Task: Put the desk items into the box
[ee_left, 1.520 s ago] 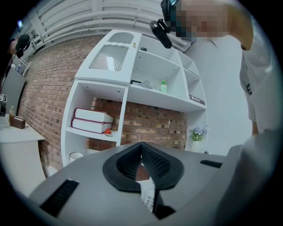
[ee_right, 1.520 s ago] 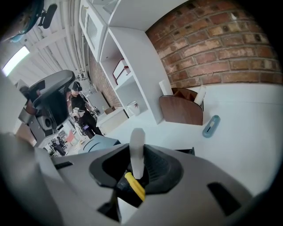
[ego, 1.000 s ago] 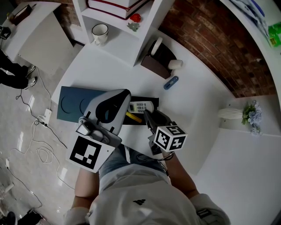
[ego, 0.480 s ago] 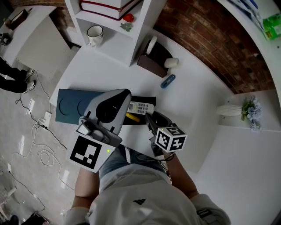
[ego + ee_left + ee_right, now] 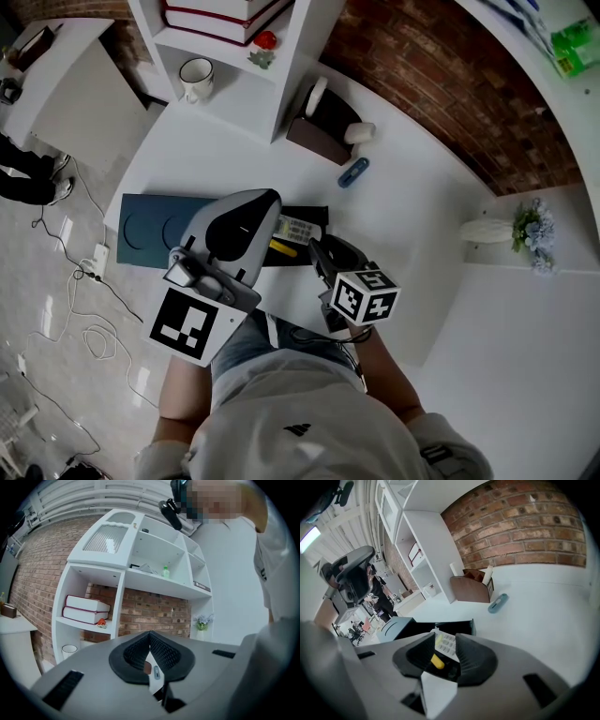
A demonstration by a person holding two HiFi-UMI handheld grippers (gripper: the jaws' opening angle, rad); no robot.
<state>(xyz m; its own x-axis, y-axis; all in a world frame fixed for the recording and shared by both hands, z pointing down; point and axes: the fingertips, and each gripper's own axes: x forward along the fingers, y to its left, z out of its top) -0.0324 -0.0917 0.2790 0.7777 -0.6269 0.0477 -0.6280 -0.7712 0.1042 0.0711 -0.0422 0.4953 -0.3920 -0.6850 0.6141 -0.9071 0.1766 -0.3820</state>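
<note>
Two grippers are hovering over the near part of the white surface (image 5: 403,216), just beyond the person's lap. The right gripper (image 5: 314,246) (image 5: 445,644) is pointing down and away at the open black box (image 5: 314,211) (image 5: 459,626). Its fingers (image 5: 469,653) are standing wide and have just been opening, with nothing pressed between them. Seen through their gap, a white remote (image 5: 298,228) (image 5: 445,641) is lying inside the box, and a yellow item (image 5: 284,248) (image 5: 437,661) is lying in the box near it.

The left gripper (image 5: 272,199) (image 5: 150,637) is pointing level above the box's left end, hiding part of it. Its fingers (image 5: 162,653) are meeting at the tips, narrow, with nothing between them.

A dark blue lid (image 5: 150,230) (image 5: 393,626) is lying flat to the left of the box, touching or just beside it. Farther off, well apart from the box, a small blue item (image 5: 353,172) (image 5: 498,603) is lying on the surface. A brown holder (image 5: 319,131) (image 5: 471,588) is standing just beyond it, against the shelf unit.
</note>
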